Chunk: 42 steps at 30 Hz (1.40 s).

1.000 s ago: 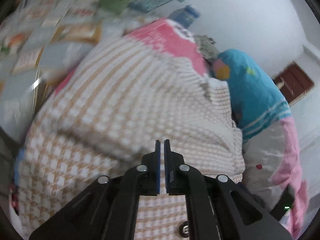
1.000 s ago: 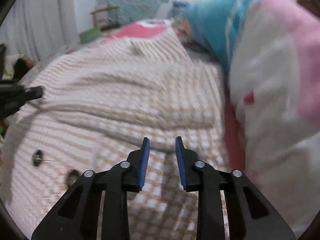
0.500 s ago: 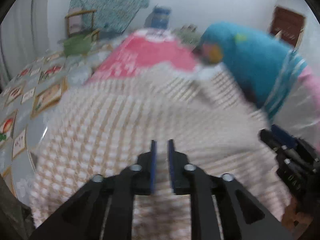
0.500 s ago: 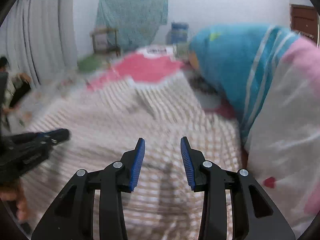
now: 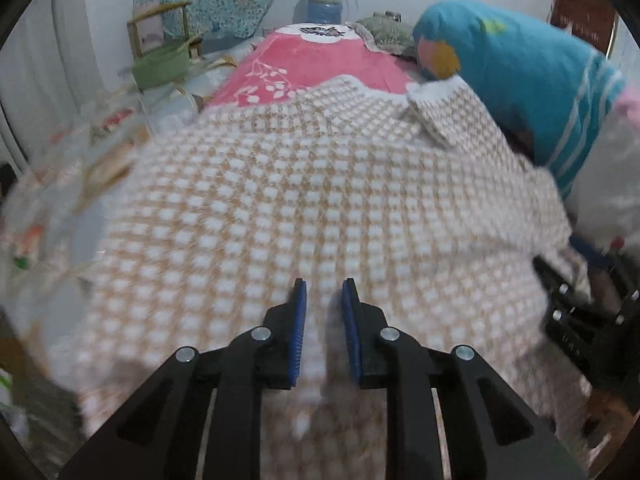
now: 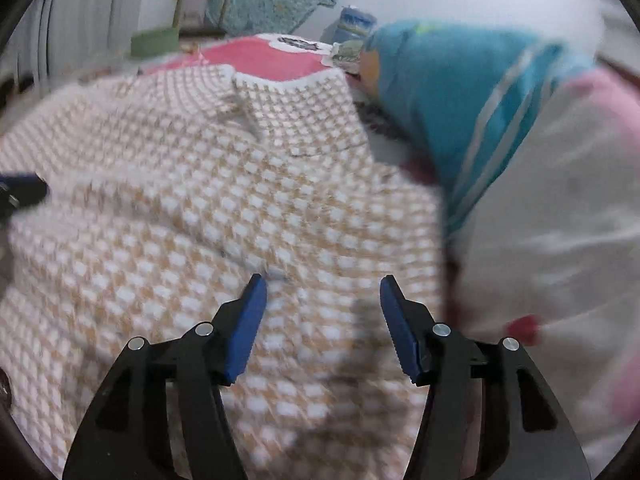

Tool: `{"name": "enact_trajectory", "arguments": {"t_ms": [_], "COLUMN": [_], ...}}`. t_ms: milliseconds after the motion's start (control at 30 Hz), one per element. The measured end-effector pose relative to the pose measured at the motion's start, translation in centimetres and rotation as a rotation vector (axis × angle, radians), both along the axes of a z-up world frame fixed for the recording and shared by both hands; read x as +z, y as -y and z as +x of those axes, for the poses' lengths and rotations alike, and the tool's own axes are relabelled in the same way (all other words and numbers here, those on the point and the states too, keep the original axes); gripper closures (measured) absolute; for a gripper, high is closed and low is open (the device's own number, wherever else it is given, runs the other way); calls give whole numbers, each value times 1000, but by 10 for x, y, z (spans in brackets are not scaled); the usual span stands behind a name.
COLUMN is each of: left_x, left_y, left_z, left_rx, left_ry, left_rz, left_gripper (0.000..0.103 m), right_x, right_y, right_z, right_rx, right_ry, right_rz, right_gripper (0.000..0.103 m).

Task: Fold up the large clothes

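Observation:
A large beige-and-white checked garment point(image 5: 320, 200) lies spread flat on the bed, its collar point(image 5: 440, 108) at the far end. My left gripper point(image 5: 324, 296) hovers over the near part of the cloth, its jaws a narrow gap apart with nothing pinched. The right wrist view shows the same garment point(image 6: 200, 208). There my right gripper point(image 6: 322, 292) is over its near right part, jaws opening wide with only cloth below them. The right gripper's black body point(image 5: 568, 312) shows at the left view's right edge. The left gripper's tip point(image 6: 20, 192) shows at the right view's left edge.
A teal pillow point(image 5: 520, 72) and a white-and-pink quilt point(image 6: 560, 220) are piled along the garment's right side. A pink sheet point(image 5: 312, 60) covers the bed beyond the collar. A green basket point(image 5: 160, 64), a chair and a water bottle point(image 5: 326, 0) stand at the back.
The left jaws went from shut to slightly apart. The right jaws spread much wider. Both views rolled level and shifted, so each gripper now shows at the edge of the other's view.

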<state>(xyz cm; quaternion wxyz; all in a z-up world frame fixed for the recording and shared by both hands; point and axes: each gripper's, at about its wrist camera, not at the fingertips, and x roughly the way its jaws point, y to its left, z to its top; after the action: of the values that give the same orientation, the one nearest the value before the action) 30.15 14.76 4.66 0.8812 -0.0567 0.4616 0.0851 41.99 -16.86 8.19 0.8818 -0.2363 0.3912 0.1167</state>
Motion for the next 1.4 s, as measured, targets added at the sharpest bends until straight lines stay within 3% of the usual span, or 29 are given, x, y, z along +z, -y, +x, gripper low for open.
{"name": "enact_trajectory", "arguments": {"t_ms": [200,367,567,667,733,833,900,1033,1133,1167,1200,1267,1333,1400], "left_x": [41,75,85,78,74,68,64,56,51,50,48,45,40,33], "left_y": [9,10,9,1,-4,-11,-18,-32,-36,-37,-38,-39,-42,-50], "left_z": [-31,-49,-52,-45,-40,-31,-18,18,60,71,83,112,139,168], "left_rx": [8,19,22,31,31,12,8,20,2,-8,-15,-31,-43,-34], "left_ry": [32,73,81,69,81,120,137,138,119,116,112,105,88,69], "left_rz": [88,97,121,75,40,-25,-67,-116,-103,-105,-104,-106,-129,-174], "left_gripper": [79,75,67,67,67,67,67,67,66,61,58,50,43,42], "right_x": [20,35,43,52,62,79,84,66,28,12,-7,-21,-27,-34], "right_y": [20,15,7,8,9,5,-3,-27,-36,-36,-31,-10,2,4], "right_z": [-30,-58,-77,-66,-48,-23,-6,19,38,43,47,48,49,54], "right_rx": [19,87,155,109,61,15,2,9,11,4,3,8,14,14], "right_ry": [46,64,56,-71,-168,-179,-147,-64,-71,-88,-118,-121,-131,-146], "right_rz": [59,2,-18,107,275,405,410,319,247,232,262,432,514,536], "right_gripper": [49,49,49,48,48,47,47,47,47,47,46,46,46,46]}}
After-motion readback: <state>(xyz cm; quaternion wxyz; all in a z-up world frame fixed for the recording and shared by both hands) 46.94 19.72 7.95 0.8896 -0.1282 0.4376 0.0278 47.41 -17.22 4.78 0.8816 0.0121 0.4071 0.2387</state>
